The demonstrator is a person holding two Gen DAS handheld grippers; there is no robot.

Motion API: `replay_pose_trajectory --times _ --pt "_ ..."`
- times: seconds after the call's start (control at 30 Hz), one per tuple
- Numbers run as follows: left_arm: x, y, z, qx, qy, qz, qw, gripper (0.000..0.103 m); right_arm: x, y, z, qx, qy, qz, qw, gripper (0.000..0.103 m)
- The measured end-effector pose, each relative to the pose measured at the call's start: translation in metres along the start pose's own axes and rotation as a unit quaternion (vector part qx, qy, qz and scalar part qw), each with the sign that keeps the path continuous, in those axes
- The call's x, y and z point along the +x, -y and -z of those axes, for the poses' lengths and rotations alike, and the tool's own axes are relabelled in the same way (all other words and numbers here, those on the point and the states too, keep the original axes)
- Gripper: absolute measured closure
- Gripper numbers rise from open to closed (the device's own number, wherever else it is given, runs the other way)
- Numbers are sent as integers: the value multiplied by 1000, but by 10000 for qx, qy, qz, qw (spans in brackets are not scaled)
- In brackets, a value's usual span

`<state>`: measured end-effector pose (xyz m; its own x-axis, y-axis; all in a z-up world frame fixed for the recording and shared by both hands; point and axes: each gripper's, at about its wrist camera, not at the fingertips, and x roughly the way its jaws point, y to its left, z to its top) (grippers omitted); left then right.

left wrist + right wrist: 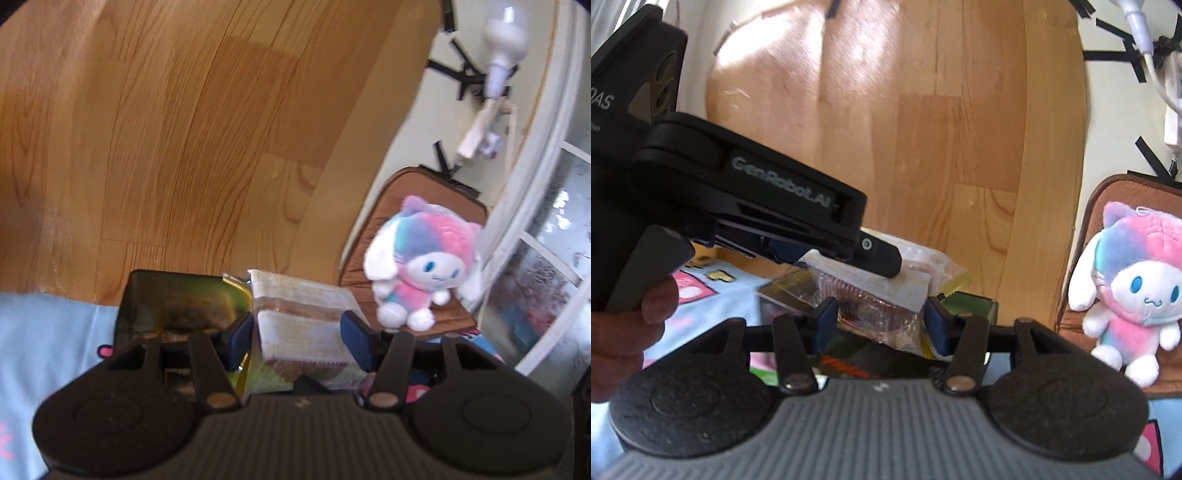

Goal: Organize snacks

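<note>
Carefully now: the clear plastic-wrapped snack packet with the pale label and reddish-brown filling (303,317) hangs in the air between your two grippers, above the dark olive-green translucent box (177,306) and the pale blue patterned cloth (55,332). Your left gripper (295,338) has its blue pads closed onto the packet's sides, and it reaches in from the left in the right wrist view, its tip over the label. Whether your right gripper (881,321) pinches the wrapper's near end or merely brackets it cannot be told — the blur hides contact. Keep both hands level with each other so the soft wrapper does not twist or tear, and lower it flat. The box's contents are too dark to read; it seems the likely destination. Off to the side, a pink-and-blue plush toy (1126,291) sits on a brown cushion (424,192) — steer clear.
</note>
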<state>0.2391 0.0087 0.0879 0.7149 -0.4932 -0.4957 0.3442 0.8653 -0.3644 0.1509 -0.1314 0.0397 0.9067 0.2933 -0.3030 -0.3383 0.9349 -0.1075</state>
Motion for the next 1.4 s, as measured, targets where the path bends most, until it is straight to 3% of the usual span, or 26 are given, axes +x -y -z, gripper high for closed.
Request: replay_pose_trajectory --times 0.1,0.17,0.3,0.47,0.5,0.63,0.7,0.73,0.8,0.97,1.13,1.23,1.27,1.33,1.4 --pt "22 -7 0 -101 -63 -128 9998 51 17 7 3 -112 -26 515 9986 47" --pt "26 -8 3 -66 -35 -278 9996 51 14 11 7 23 -62 505 9987 47" --pt "8 -8 9 -54 46 -187 9998 49 -12 13 13 260 6 347 9991 47" --pt "-55 -18 25 -24 269 -158 9995 49 -43 7 22 911 -154 -398 9949 47" --pt "-69 -23 31 -76 283 -198 9994 45 -48 2 25 993 -248 -588 9930 47" --pt "-111 -45 64 -387 197 -588 9973 42 -51 -22 35 1028 -601 -1120 9865 53" --pt "-123 -55 81 -559 81 -813 9951 42 -47 -30 37 1099 -774 -1257 9829 57" --pt "-129 -62 90 -692 30 -899 9935 42 -44 -33 39 1210 -895 -1304 9800 65" --pt "-138 -73 108 -969 -85 -884 9913 42 -37 -33 37 1514 -1081 -1417 9723 72" --pt "-155 -92 137 -1302 -240 -849 9876 41 -48 -44 46 1792 -1326 -1606 9615 72" --pt "-146 -98 147 -1513 -375 -710 9852 41 -46 -56 50 1940 -1554 -1683 9539 70" --pt "-142 -88 153 -1305 -318 -813 9876 45 -35 -69 45 1667 -1573 -1565 9607 70" --pt "-142 -84 154 -1194 -321 -946 9878 52 -29 -70 44 1687 -1601 -1551 9601 70" --pt "-142 -80 155 -1044 -326 -1137 9875 60 -20 -67 44 1876 -1629 -1581 9556 70" --pt "-145 -82 157 -1114 -320 -1083 9873 62 -11 -67 43 2101 -1705 -1699 9476 70"
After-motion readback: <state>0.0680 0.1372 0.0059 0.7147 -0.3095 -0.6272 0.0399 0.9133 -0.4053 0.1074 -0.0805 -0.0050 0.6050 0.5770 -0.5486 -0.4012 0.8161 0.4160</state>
